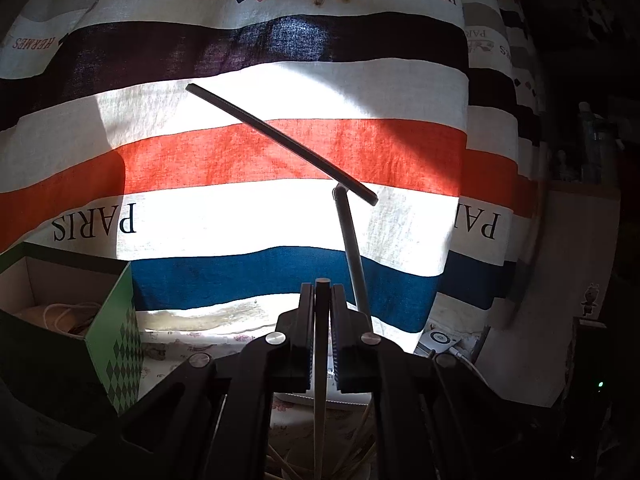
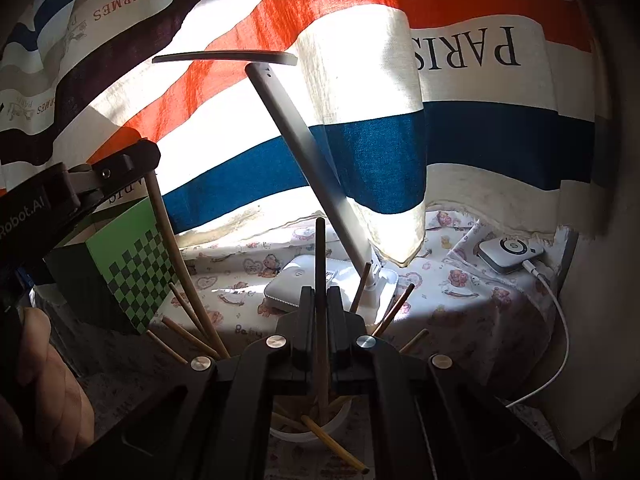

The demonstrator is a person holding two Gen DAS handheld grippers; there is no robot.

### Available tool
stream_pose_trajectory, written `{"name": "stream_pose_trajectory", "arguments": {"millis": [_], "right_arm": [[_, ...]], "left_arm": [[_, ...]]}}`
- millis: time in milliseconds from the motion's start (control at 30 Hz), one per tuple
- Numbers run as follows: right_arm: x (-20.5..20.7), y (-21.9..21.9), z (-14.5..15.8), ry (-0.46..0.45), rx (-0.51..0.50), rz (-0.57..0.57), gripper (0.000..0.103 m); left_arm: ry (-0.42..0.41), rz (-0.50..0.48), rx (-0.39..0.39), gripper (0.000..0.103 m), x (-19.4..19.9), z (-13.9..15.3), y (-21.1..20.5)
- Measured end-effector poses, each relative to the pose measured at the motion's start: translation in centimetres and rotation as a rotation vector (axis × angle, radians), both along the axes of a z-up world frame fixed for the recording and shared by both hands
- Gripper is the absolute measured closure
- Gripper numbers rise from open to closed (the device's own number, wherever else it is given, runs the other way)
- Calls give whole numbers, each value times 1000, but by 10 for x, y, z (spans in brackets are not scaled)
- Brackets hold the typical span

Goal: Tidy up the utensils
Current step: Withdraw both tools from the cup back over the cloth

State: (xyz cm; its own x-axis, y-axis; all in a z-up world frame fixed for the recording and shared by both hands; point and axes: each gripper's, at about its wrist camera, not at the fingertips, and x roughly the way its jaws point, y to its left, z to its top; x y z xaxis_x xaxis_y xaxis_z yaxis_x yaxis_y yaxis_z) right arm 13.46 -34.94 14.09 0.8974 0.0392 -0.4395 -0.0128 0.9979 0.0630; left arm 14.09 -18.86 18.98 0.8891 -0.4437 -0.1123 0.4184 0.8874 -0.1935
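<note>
Striped curtain (image 1: 280,152) fills the far side, a desk lamp (image 2: 304,148) before it. My right gripper (image 2: 321,300) clamps one chopstick (image 2: 320,248) upright over the white cup (image 2: 308,434) of chopsticks; my left gripper (image 1: 321,300) clamps another chopstick (image 1: 321,360).

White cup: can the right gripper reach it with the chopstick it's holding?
Probably yes. The right gripper sits just above the white cup, shut on a chopstick whose lower end points into it. The other chopsticks fan outward, leaving the middle free.
</note>
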Motion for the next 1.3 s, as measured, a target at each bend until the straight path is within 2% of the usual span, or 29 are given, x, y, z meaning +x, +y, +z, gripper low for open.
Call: {"name": "stream_pose_trajectory", "arguments": {"millis": [167, 233, 267, 367, 433, 500, 633, 700, 767, 867, 933, 1000, 1167, 1267, 1300], "right_arm": [[-2, -1, 0, 19, 12, 24, 95], [-7, -1, 1, 16, 12, 31, 79], [-10, -1, 3, 8, 9, 29, 76], [-23, -2, 10, -16, 2, 28, 75], [-36, -3, 15, -35, 4, 30, 75], [-51, -1, 19, -66, -11, 31, 75], [-94, 9, 20, -165, -83, 38, 75], [-114, 14, 13, -195, -90, 35, 75], [-128, 17, 3, -192, -62, 42, 71], [-140, 24, -17, -188, -40, 39, 59], [-145, 35, -31, -191, -90, 9, 58], [-144, 44, -47, -160, -107, 31, 58], [-145, 57, -79, -111, -88, 49, 57], [-148, 63, -93, -90, -100, 56, 42], [-150, 64, -96, -92, -105, 53, 34]], "left_arm": [[26, -7, 29, 97, -2, -15, -5], [34, -17, 48, 95, -6, -21, -7], [32, -17, 60, 90, -9, -22, -7], [-5, 5, 114, 61, -29, -23, -1], [-41, 41, 139, 48, -47, -24, 9], [-57, 98, 136, 28, -62, -27, 22], [-51, 182, 136, 22, -93, -42, 56], [-40, 209, 127, 11, -106, -52, 72], [-25, 234, 130, 7, -120, -66, 90], [-7, 248, 170, 4, -132, -84, 109], [-3, 297, 226, 4, -138, -96, 117], [12, 329, 257, 4, -144, -109, 125], [92, 343, 232, 3, -163, -142, 140], [103, 344, 215, 3, -171, -155, 142], [107, 339, 204, 3, -173, -159, 143]]}}
